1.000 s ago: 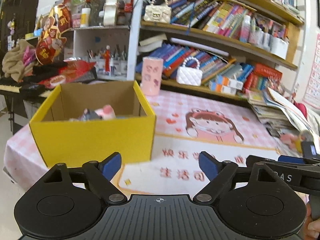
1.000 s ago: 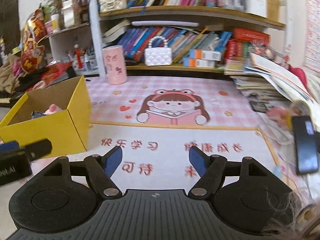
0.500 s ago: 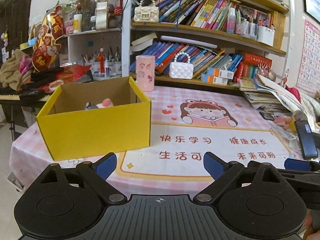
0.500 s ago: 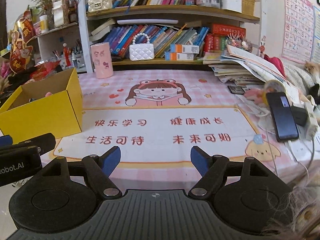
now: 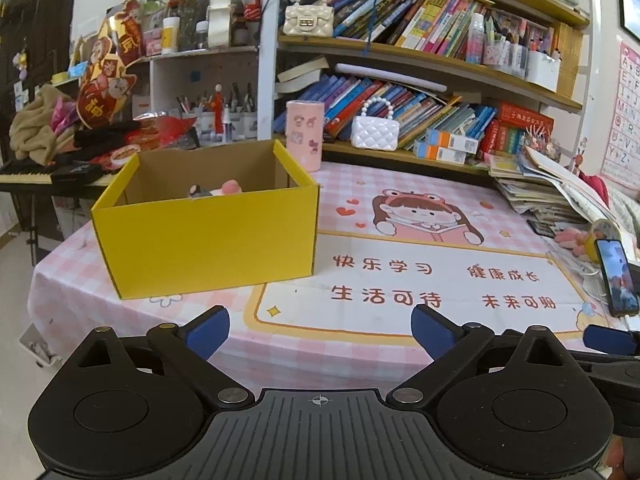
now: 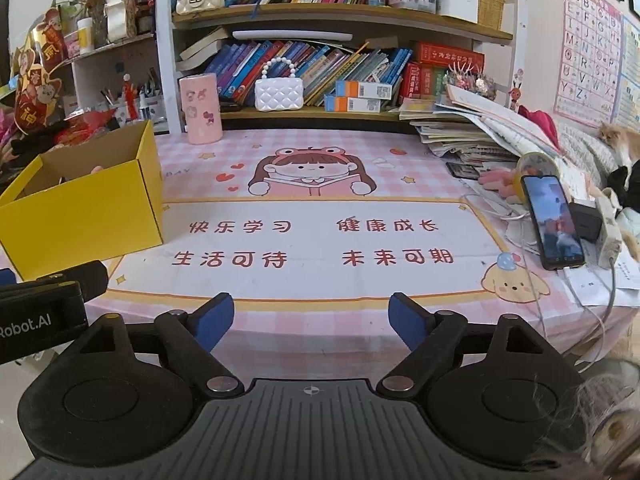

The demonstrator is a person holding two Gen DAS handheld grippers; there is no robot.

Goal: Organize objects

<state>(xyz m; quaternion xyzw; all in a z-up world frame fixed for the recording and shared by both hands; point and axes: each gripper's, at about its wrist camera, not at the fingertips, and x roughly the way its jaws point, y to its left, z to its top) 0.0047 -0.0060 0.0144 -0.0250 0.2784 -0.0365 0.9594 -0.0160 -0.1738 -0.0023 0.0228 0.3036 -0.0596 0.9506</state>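
Note:
A yellow cardboard box [image 5: 208, 236] stands open on the left of the pink checked tablecloth [image 5: 400, 280]; small toys [image 5: 216, 190], one pink, peek over its rim. The same box [image 6: 84, 208] shows at the left in the right wrist view. My left gripper [image 5: 320, 330] hovers before the table's near edge, jaws opening wide, nothing between them. My right gripper [image 6: 312, 320] hovers over the near edge too, jaws opening and empty. The left gripper's body [image 6: 44, 304] shows at the lower left in the right wrist view.
A pink cylinder [image 6: 200, 108] and a white quilted purse [image 6: 279, 94] stand at the back by the bookshelf [image 6: 320, 16]. A phone [image 6: 554, 222], cables, a charger and stacked papers [image 6: 472, 132] crowd the right side. A cat [image 6: 618, 136] lies far right.
Both grippers have drawn back from the table, so more of the cloth and the box shows. Both pairs of jaws have spread wider.

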